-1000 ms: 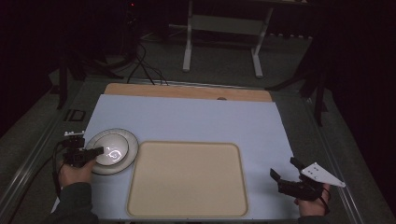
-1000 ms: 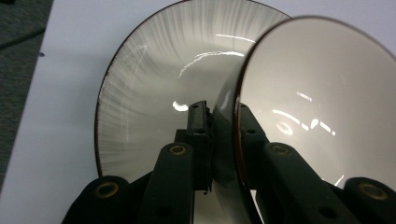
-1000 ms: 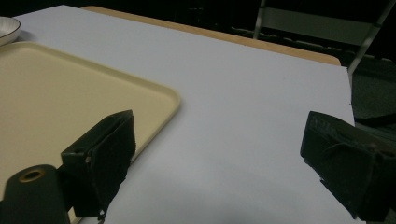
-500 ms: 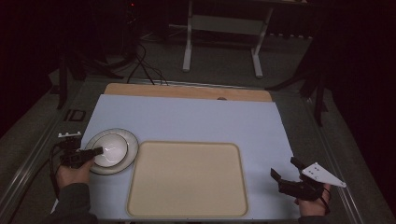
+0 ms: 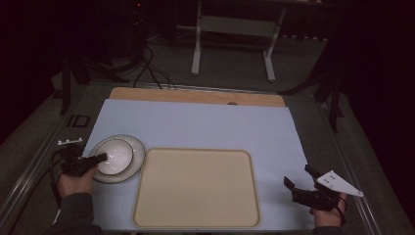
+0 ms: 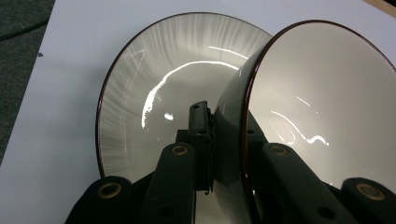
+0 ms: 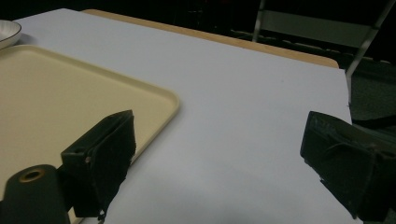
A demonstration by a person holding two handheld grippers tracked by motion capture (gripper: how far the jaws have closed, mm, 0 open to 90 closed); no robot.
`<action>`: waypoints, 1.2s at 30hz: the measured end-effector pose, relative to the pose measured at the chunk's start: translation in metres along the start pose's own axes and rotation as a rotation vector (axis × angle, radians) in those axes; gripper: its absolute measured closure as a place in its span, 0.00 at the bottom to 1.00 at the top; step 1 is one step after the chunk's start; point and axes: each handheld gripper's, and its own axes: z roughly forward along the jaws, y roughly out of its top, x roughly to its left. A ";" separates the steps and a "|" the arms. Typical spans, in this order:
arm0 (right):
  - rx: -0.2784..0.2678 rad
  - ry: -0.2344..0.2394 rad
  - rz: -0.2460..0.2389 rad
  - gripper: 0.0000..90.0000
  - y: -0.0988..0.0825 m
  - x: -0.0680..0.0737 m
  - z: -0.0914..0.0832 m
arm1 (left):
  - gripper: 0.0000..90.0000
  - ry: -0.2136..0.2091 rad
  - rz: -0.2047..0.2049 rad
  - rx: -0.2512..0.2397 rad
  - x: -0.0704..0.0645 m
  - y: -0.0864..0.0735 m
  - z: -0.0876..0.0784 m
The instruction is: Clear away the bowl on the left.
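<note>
Now left gripper [image 6: 215, 154] clamps the white dark-rimmed bowl's [image 5: 115, 155] wall, tipped up off grey plate [image 5: 133, 164]; earlier flat. Right gripper [image 5: 299, 181] apart, idle.

A white bowl [image 5: 113, 155], dark-rimmed, sits tilted on a white plate [image 5: 135, 151] just left of the beige tray [image 5: 195, 188]
</note>
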 end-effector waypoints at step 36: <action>-0.007 -0.001 0.003 0.11 0.000 -0.001 -0.001 | 0.91 -0.052 0.059 -0.069 -0.030 0.001 -0.026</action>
